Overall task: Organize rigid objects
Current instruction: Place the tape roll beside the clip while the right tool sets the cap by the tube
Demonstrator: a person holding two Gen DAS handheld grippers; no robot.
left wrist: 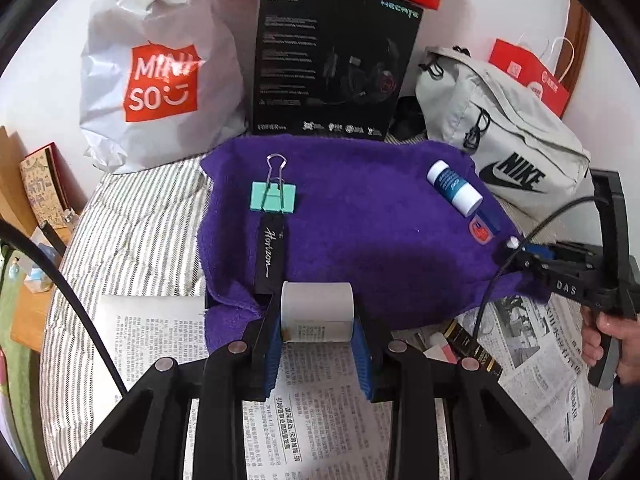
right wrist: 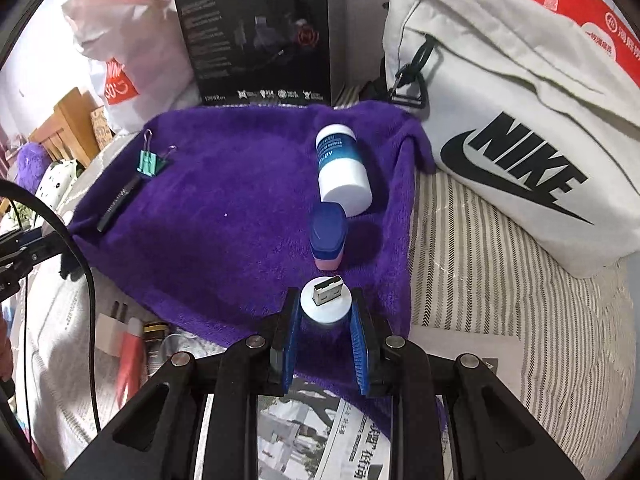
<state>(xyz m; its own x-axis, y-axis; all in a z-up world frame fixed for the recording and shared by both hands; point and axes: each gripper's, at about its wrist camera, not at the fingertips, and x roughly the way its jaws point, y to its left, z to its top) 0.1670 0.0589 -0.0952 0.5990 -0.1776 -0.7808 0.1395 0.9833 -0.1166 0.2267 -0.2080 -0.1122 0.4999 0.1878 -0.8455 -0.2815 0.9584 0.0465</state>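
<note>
The small white round-bodied USB plug (right wrist: 326,300) sits clamped between the blue pads of the right gripper (right wrist: 325,312), its metal connector pointing forward, just above the near edge of the purple fleece towel (right wrist: 224,208). The left gripper (left wrist: 316,314) is closed on a white cylindrical roll with printed text along its lower edge (left wrist: 316,310), held at the near edge of the same towel.

Already lying on the towel are two rows. On the right, a white bottle with a blue label (right wrist: 342,168) lies on its side, and just in front of it stands a small blue-capped pink container (right wrist: 327,240), touching or nearly touching the bottle. On the left, a mint-green binder clip (left wrist: 273,196) lies with a flat black strip lettered in white script (left wrist: 270,258) just below it.

The step in hand looks like placing both held things onto the towel in line with these rows. To do it well, the plug should go down just short of the pink container without nudging it, since that container looks light and could tip. Lower it until it rests on the fleece before opening the fingers, because the round body may roll. The roll likewise wants setting on its flat end, beside the black strip, not on top of it.

Beyond the towel lie a striped bed cover (right wrist: 500,264), newspaper (left wrist: 320,420), and a grey Nike bag (right wrist: 520,120).
</note>
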